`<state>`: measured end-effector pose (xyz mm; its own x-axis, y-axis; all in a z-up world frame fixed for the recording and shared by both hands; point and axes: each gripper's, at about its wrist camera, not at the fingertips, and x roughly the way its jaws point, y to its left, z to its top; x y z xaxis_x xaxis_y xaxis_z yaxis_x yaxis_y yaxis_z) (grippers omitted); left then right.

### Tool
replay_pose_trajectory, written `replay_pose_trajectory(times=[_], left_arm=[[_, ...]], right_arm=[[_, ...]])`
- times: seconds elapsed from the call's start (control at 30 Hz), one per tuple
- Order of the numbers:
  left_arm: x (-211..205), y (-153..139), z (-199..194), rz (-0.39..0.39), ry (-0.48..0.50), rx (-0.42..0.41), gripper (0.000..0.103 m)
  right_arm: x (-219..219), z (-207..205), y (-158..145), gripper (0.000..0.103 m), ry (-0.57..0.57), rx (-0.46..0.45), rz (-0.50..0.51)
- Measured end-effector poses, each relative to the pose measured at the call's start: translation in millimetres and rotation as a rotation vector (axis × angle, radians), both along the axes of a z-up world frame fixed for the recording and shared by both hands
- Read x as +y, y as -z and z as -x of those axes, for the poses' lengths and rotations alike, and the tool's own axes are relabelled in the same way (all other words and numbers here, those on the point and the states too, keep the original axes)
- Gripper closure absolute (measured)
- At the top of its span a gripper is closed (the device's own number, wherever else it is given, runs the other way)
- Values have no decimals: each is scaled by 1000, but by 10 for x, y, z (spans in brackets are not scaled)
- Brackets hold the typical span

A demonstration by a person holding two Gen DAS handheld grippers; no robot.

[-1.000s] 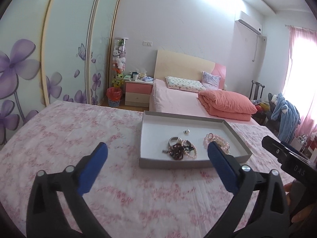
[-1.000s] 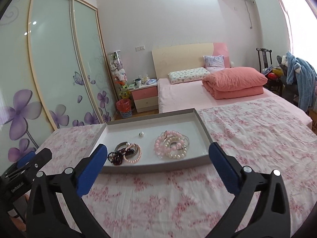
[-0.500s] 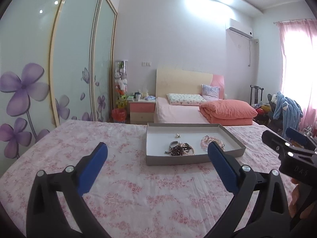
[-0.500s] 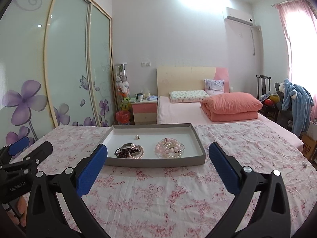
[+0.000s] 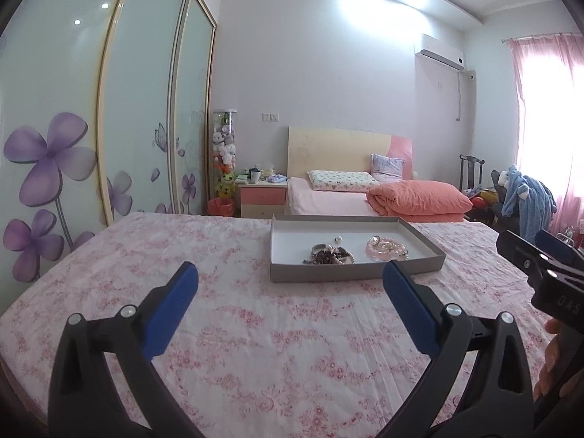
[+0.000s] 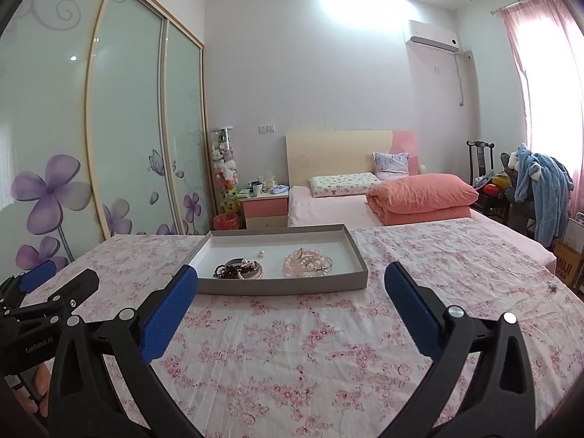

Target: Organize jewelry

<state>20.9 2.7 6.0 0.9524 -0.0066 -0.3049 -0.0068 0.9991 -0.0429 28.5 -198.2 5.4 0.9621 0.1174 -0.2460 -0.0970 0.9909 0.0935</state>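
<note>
Both our left gripper (image 5: 288, 284) and right gripper (image 6: 291, 284), jaws wide and empty, hover short of the tray (image 6: 292, 285) ahead (bracelets (image 6: 308, 263), beads (image 6: 239, 270) and pearl (image 6: 261, 253) inside), a scene fitting either approach or finish.

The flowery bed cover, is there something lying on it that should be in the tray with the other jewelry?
Yes. One small shiny piece lies alone on the flowery cover, far right of the grey tray. The bracelets are all in the tray. It is too small to tell what it is.

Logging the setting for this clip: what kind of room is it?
A home bedroom: a bed with a folded quilt, a nightstand, and sliding wardrobe doors.
</note>
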Motion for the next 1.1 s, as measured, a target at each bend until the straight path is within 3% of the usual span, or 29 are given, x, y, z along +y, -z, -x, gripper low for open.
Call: replay_pose_trajectory(times=[0.53,1.1], left_arm=[[-13,70,153,0,32,-14,4],[-26,83,122,6,39,1,4]], right_arm=[[-62,234,141,2,-10,-58,-14],[-55,198,176,2,-13,-41,-17]])
